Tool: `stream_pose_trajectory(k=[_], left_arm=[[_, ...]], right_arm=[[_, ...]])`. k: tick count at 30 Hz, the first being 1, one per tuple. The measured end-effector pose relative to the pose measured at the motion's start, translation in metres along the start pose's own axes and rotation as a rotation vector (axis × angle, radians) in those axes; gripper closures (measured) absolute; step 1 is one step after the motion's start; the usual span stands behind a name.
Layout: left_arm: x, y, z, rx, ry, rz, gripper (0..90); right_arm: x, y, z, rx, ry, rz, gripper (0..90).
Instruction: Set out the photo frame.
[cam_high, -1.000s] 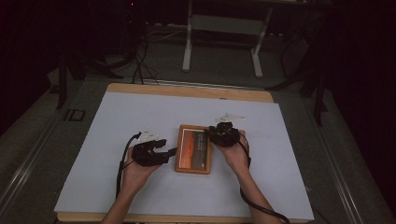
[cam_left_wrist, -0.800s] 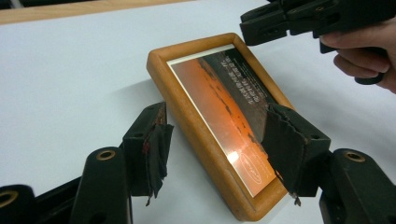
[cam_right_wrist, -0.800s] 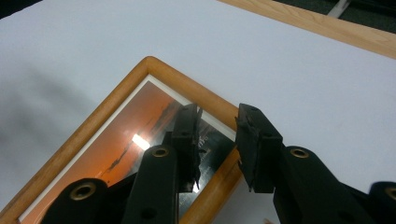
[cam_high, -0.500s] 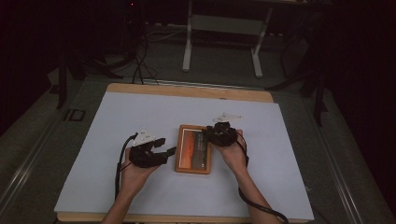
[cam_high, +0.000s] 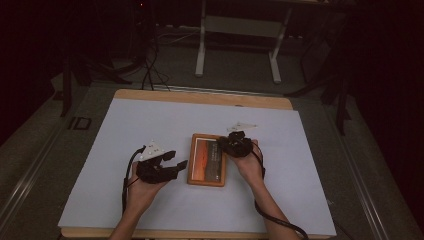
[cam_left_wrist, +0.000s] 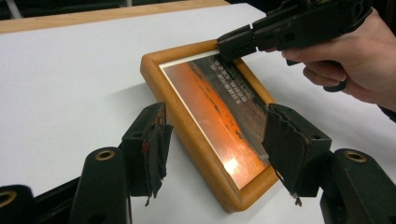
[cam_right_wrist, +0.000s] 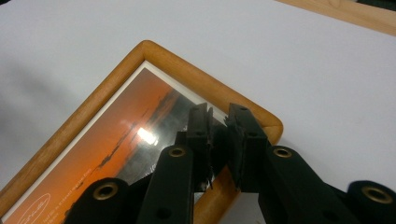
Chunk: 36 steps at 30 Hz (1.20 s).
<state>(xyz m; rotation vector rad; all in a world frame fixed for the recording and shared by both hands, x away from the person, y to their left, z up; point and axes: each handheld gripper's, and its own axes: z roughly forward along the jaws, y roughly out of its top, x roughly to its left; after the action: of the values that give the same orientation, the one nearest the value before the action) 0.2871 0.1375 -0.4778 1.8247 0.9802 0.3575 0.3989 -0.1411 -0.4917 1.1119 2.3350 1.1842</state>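
A wooden picture frame (cam_high: 206, 177) with an orange sunset print lies flat on the white table cover, just right of centre. My left gripper (cam_high: 176, 161) hovers at the frame's left side. In the left gripper view its jaws stand wide open (cam_left_wrist: 219, 149) and straddle the near corner of the frame (cam_left_wrist: 205, 135), touching nothing. My right gripper (cam_high: 229, 145) is over the frame's far right part. Its jaws are together (cam_right_wrist: 219, 133) above the glass beside the frame's corner (cam_right_wrist: 261, 119), with nothing between them. The left gripper view shows that gripper's (cam_left_wrist: 236, 44) tip at the frame's far edge.
The white cover (cam_high: 150, 125) spreads over a table with a wooden rim (cam_high: 200, 97). Beyond the table, a metal stand (cam_high: 237, 27) and loose cables (cam_high: 150, 70) sit on the dark floor. Both forearms come in from the table's near edge.
The left hand has rolled a little, so its pale top plate now shows. The right gripper has stayed over the frame's far right part.
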Motion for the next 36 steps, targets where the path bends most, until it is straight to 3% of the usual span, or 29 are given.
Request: stream_pose_trajectory(k=[13,20,36], left_arm=[[-0.001,-0.009,0.008,0.048,-0.007,-0.012,40.7],[-0.009,-0.013,0.018,0.08,-0.004,0.005,40.6],[-0.017,-0.015,0.027,0.09,0.019,0.012,35.2]], right_arm=[[-0.001,0.0,0.002,0.004,-0.008,-0.001,87.8],[-0.004,0.0,0.002,0.008,-0.018,0.006,89.8],[-0.013,-0.006,0.002,0.0,-0.021,0.051,90.0]])
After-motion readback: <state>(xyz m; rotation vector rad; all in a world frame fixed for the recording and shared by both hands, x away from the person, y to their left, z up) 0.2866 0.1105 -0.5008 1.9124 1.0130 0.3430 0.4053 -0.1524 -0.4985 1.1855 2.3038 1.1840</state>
